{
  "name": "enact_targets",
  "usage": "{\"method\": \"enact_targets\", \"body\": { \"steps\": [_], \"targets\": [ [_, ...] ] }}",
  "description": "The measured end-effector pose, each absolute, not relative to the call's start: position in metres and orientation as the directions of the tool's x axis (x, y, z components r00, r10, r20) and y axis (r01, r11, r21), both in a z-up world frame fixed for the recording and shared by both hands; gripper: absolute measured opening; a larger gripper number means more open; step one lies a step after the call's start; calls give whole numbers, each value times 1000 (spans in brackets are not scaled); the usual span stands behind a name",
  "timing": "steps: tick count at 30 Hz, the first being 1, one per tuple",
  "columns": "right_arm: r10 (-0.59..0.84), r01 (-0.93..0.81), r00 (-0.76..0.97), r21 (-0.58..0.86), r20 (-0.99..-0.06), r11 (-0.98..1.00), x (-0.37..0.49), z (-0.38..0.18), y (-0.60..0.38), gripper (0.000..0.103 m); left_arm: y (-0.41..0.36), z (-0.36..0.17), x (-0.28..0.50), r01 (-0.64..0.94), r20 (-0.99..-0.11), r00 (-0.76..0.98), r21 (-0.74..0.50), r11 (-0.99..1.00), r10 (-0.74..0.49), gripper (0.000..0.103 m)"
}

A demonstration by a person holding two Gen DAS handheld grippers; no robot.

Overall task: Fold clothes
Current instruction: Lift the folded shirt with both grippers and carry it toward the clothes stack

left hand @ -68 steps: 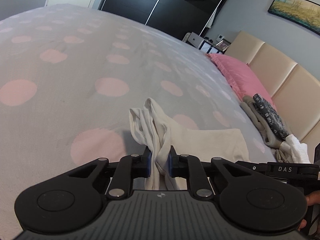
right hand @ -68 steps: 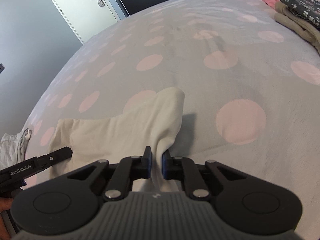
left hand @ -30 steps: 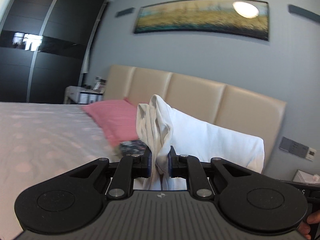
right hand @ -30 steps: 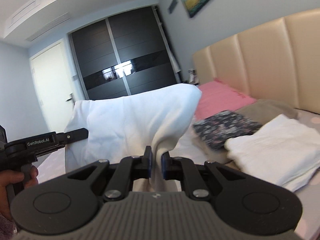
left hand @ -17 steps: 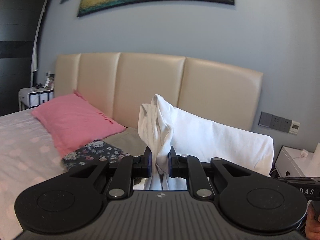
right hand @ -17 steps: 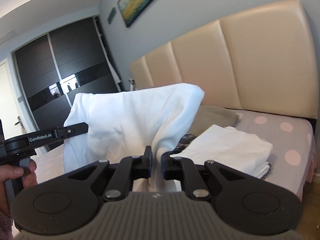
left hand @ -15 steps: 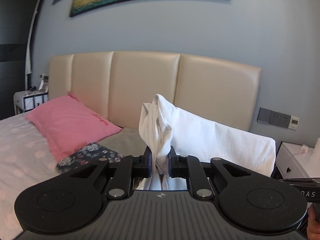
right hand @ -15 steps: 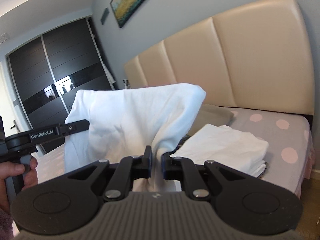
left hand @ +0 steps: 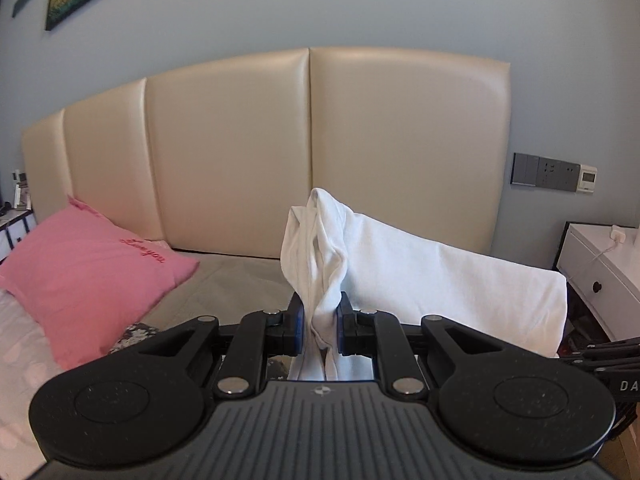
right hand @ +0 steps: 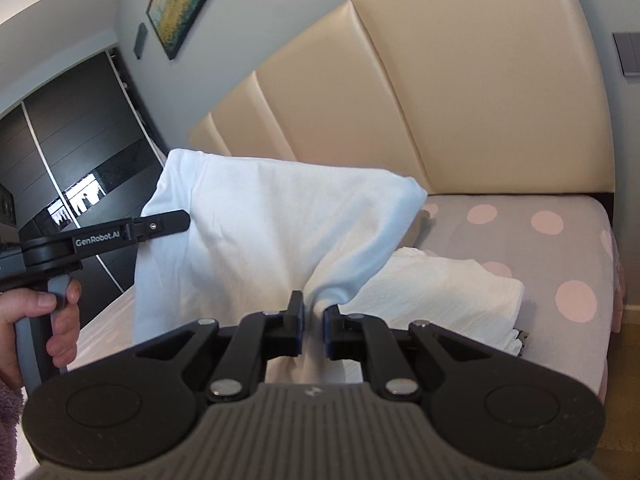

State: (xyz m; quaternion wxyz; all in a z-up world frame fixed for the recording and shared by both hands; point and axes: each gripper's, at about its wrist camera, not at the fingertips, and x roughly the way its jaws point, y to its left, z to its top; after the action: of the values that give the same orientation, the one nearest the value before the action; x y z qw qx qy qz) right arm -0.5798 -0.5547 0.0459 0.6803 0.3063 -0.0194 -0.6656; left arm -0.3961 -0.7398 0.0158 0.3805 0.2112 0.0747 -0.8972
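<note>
Left wrist view: left gripper [left hand: 320, 320] pinches a bunched white garment [left hand: 420, 276]; right gripper [right hand: 313, 326] clamps its other end above the bed [right hand: 560, 248].

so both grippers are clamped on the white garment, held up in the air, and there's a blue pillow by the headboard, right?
Not quite: the pillow is pink, as the left wrist view shows. Both the left gripper and the right gripper do clamp the white garment, held up in the air.
</note>
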Motion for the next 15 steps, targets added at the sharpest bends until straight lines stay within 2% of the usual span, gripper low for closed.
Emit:
{"method": "enact_targets", "body": {
  "steps": [8,15],
  "targets": [
    [-909,858,31,477,-416,-189,-622,24,-587,11,-799,-10,-455,635,-472,-673,24,-772,-569,13],
    [-873,819,-15,495,-487,-291,-659,-22,-618,11,-839,-63,-504,629,-551,-649,-1,-777,-525,13]
  ]
}}
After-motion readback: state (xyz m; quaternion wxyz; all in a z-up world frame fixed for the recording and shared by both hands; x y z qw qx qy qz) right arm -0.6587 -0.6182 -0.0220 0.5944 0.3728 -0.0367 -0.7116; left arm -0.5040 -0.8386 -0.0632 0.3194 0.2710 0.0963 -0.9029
